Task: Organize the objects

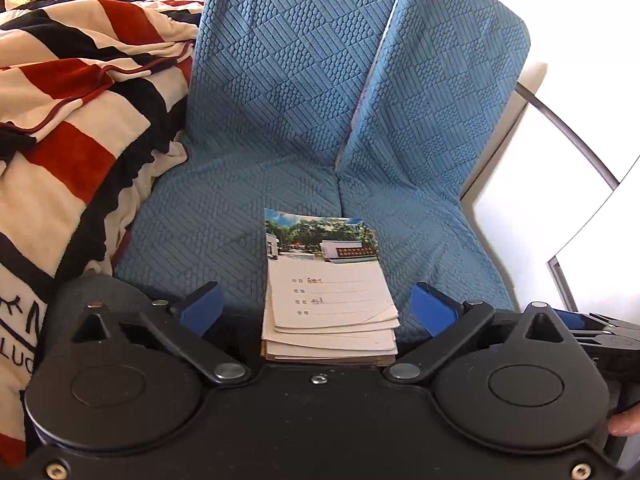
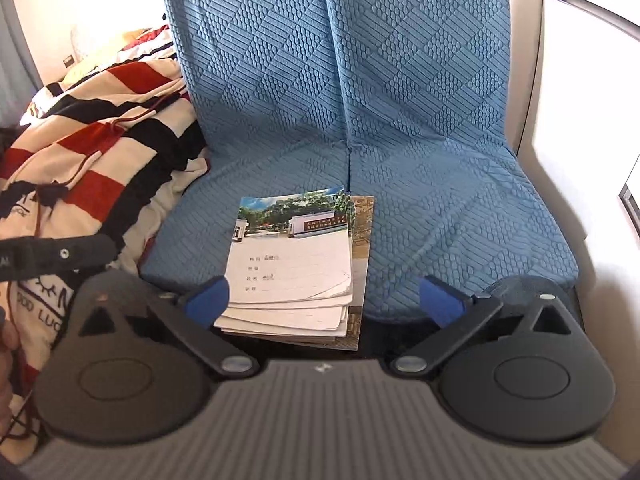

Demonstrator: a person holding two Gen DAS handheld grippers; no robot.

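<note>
A stack of thin notebooks with a photo cover lies on the front edge of a blue quilted seat. My left gripper is open, its blue fingertips on either side of the stack's near end, apart from it. In the right wrist view the same stack lies between the fingers, nearer the left one. My right gripper is open; its left fingertip overlaps the stack's left edge. A brown booklet sticks out beneath the stack on the right.
A red, black and cream striped blanket is heaped on the left, also in the right wrist view. The blue seat backs rise behind. A white wall and dark frame stand to the right. The right gripper's body is beside my left one.
</note>
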